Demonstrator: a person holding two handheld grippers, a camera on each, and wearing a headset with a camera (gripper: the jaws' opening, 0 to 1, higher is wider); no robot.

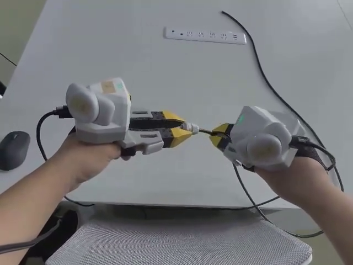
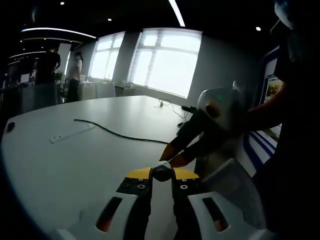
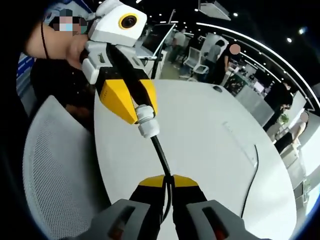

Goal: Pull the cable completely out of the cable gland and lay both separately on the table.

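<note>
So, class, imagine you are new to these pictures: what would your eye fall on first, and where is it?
Two yellow-tipped grippers face each other, nearly tip to tip, in mid-air above the near edge of the white table. The left gripper is shut on a white cable gland, the right gripper on the black cable that runs out of it. Farther back on the table lie a white power strip and a long black cord.
</note>
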